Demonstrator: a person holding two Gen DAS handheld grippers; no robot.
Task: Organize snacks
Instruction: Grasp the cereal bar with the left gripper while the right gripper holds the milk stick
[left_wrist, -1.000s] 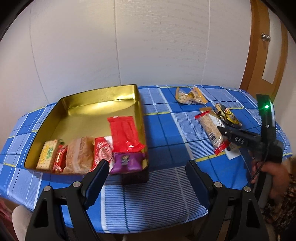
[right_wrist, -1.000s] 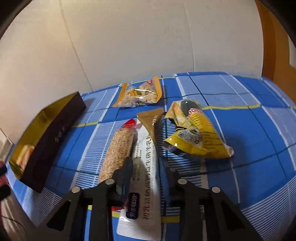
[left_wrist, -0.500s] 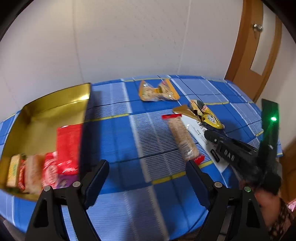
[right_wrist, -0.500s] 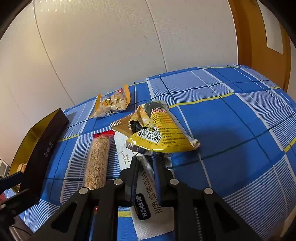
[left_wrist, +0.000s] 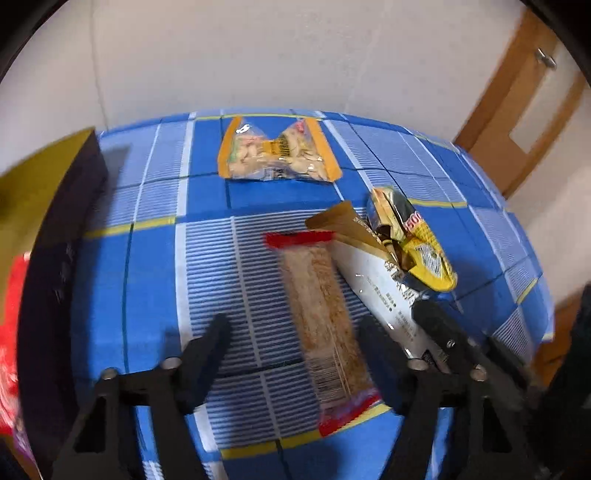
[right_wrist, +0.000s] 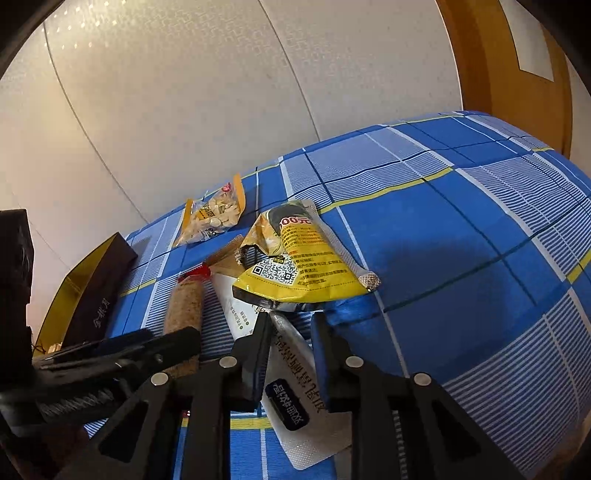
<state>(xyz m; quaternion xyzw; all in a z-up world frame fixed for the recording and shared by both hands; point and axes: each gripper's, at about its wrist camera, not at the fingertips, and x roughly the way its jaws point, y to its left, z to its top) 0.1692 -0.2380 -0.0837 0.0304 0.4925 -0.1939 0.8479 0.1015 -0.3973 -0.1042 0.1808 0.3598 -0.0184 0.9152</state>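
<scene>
Nearest the right wrist camera, the right gripper straddles the near end of a long white foil sachet with dark print; its jaws look narrowed about the pack, but whether they pinch it I cannot tell. The left gripper stands wide apart over a long tan grain bar in clear wrap with red ends, touching nothing. Both packs lie flat on the blue checked tablecloth, side by side. I judge the sachet light, limp and slippery, best taken across its flat sealed end. Beyond lie a crinkled yellow foil bag, partly on the sachet, then a clear orange-edged nut packet. At left stands the gold-lined dark tin tray.
</scene>
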